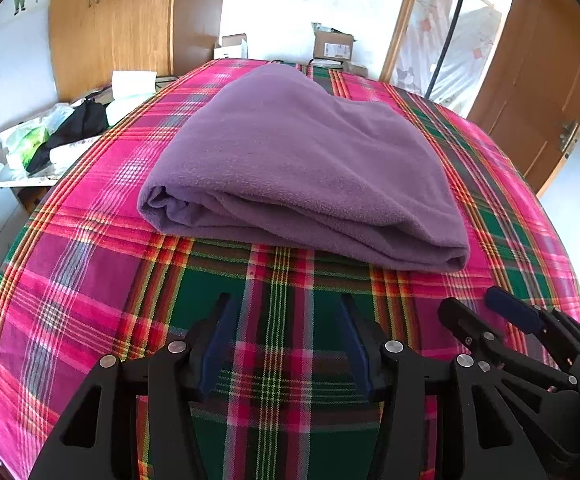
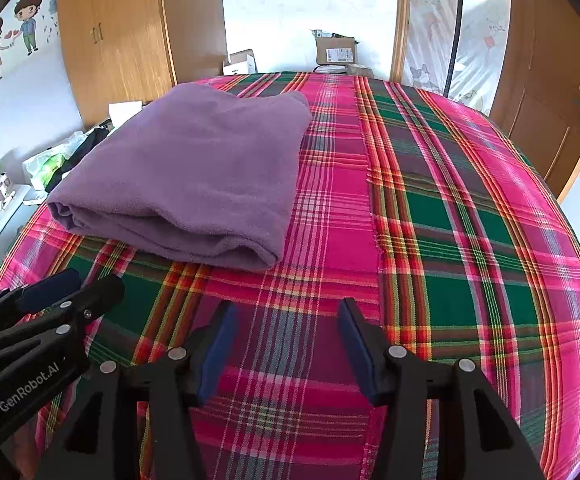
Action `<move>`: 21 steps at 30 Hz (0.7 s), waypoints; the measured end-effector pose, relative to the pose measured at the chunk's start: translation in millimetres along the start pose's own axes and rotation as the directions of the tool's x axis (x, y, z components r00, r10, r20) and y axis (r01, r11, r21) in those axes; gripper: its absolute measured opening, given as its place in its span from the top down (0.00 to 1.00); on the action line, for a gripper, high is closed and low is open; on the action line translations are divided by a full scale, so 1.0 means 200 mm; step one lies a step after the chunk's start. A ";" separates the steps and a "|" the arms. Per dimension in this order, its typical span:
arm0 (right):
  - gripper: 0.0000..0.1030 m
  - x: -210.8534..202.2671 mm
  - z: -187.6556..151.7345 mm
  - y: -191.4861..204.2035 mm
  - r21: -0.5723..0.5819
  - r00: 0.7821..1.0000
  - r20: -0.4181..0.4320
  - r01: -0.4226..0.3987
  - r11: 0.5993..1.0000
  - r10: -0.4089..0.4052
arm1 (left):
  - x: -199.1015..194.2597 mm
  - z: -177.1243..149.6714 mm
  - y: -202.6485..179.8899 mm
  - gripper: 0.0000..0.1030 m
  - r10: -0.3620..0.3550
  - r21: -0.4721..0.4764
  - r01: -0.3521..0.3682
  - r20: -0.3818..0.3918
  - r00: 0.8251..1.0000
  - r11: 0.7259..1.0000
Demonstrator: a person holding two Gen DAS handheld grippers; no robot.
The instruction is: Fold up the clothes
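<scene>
Left wrist view: the fleece (image 1: 302, 168) lies in the upper middle of the frame on the bed (image 1: 90, 264), a purple bundle folded into several layers, its rolled fold edge turned toward the camera.
Right wrist view: the same fleece sits in the upper left of the frame, squared into a rough rectangle, with bare plaid bedcover filling the right half.
Left gripper (image 1: 286, 344): jaws released, nothing between the blue pads, only bedcover showing in the gap; it hangs at the bottom of the frame, apart from the fleece.
Right gripper (image 2: 286, 344): jaws spread wide and empty, short of the fleece, over bare plaid.
Contact: neither gripper touches the cloth.
Done: judging by the stacked layers and the compact outline, this piece looks fully folded and set down.
Left: the near corner is a little loose and puffy, so a tidy press might be wanted. No other garment shows on the bed. Whether more clothes wait elsewhere cannot be told.
Clutter: bags and boxes (image 1: 332, 46) lie beyond the bed's edges, apart from the work.
</scene>
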State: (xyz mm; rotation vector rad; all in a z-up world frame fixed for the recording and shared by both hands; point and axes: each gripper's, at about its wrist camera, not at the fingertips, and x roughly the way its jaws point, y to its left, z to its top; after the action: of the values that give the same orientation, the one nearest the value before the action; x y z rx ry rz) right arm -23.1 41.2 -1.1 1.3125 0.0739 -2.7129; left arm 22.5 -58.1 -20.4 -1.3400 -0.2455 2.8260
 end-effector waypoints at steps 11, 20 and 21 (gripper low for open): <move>0.48 0.00 -0.01 0.00 0.003 1.000 0.002 -0.001 1.000 0.001 | 0.00 -0.01 -0.01 0.48 0.019 0.019 -0.020 0.017 1.000 1.000; 0.47 -0.01 -0.01 0.01 0.006 1.000 0.003 -0.001 1.000 0.001 | 0.01 -0.01 -0.02 0.37 -0.017 0.022 0.016 0.012 1.000 1.000; 0.47 -0.01 -0.02 0.01 0.006 1.000 0.003 -0.002 1.000 0.002 | 0.01 -0.01 -0.03 0.37 -0.011 0.027 0.010 0.012 1.000 1.000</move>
State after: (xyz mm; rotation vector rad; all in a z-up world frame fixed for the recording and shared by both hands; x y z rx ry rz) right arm -19.6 39.9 -2.0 1.3097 0.0642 -2.7157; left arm 22.1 -52.3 -21.7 -1.3126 -0.2125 2.8192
